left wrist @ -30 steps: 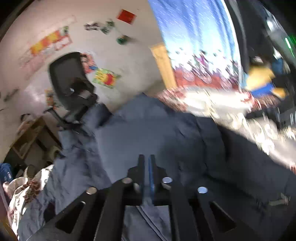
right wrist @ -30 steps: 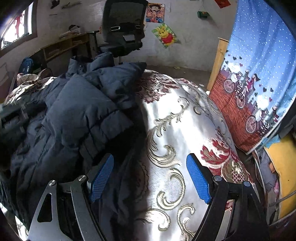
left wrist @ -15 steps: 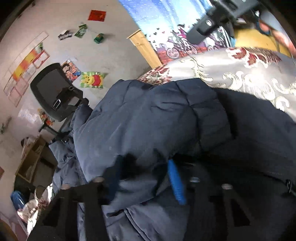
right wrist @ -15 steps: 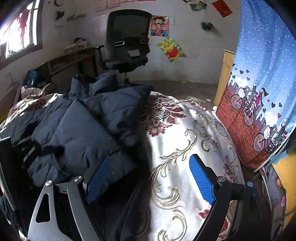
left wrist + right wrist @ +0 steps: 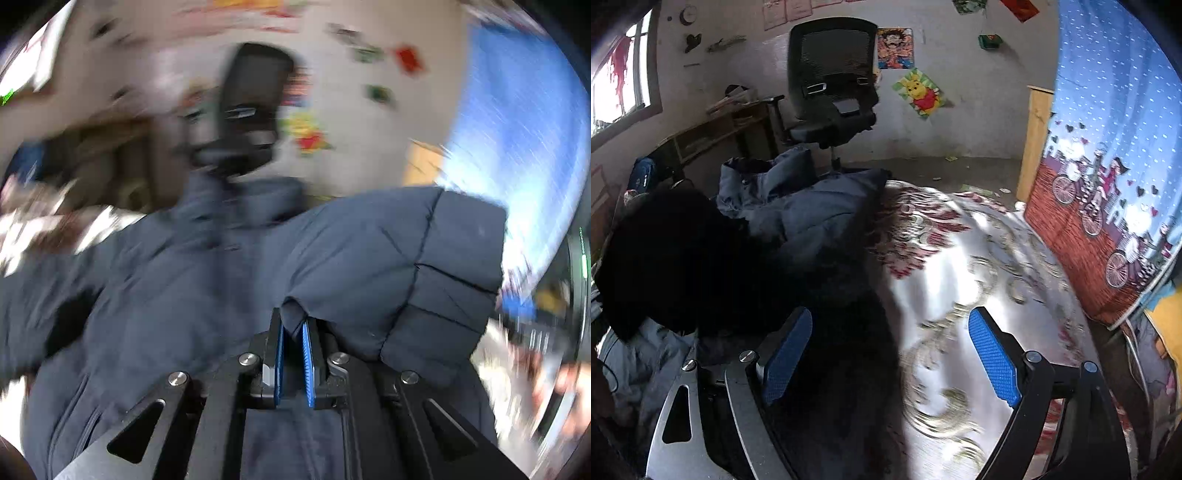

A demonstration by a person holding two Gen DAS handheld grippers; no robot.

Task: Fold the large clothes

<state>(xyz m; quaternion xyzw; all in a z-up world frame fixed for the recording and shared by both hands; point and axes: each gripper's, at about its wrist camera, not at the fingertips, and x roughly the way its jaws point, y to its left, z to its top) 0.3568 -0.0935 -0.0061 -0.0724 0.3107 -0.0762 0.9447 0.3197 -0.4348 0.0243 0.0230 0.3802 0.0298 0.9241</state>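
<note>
- Left tongs (image 5: 291,343) pinch a fold of the jacket (image 5: 369,266); carry it flat across.
- Right tongs (image 5: 890,354) gape empty above the bed (image 5: 979,266); take the hem.

**Jacket on the bed, chair behind**

The jacket (image 5: 812,221) is spread on the left part of the bed (image 5: 979,266). Behind it an office chair (image 5: 831,81) is placed against the wall, with a table (image 5: 713,129) to its left. A curtain (image 5: 1115,147) is hung along the bed's right side.
</note>
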